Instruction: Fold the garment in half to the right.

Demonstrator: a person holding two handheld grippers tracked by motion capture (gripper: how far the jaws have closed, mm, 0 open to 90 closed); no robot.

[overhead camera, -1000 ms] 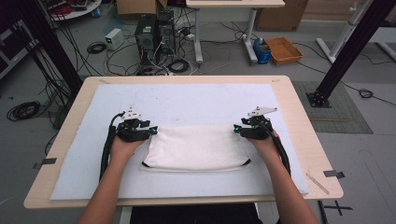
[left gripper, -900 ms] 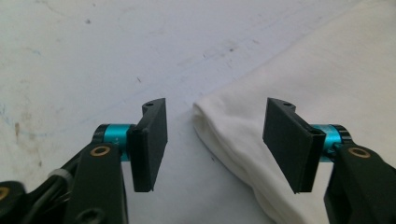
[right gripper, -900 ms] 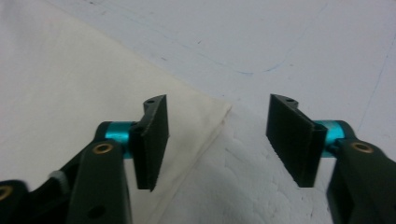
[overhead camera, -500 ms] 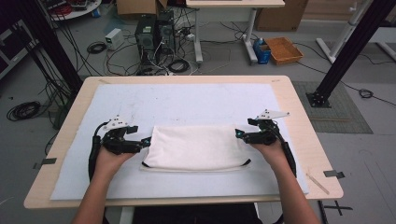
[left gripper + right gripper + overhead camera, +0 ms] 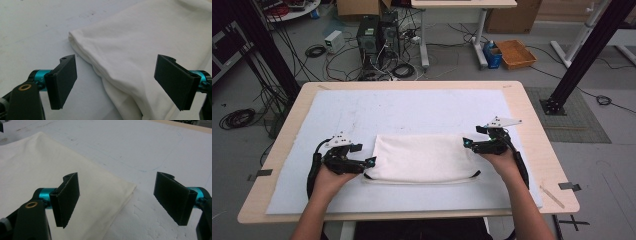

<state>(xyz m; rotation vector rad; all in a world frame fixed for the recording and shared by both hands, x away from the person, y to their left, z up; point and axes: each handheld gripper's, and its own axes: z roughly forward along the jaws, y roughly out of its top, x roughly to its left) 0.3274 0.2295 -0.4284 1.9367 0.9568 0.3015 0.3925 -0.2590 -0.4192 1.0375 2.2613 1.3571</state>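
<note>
At the folded white cloth (image 5: 424,159), left gripper (image 5: 368,164) and right gripper (image 5: 468,143) wide apart, empty, its underside hidden.

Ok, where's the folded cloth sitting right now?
In the high view the cloth lies flat on the white mat, toward the near edge, between the open left gripper and the open right gripper; neither holds it.

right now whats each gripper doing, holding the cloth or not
Left gripper: open, jaws just opened, holding nothing; the folded white cloth lies under it.
Right gripper: open, jaws just opened, holding nothing.
</note>
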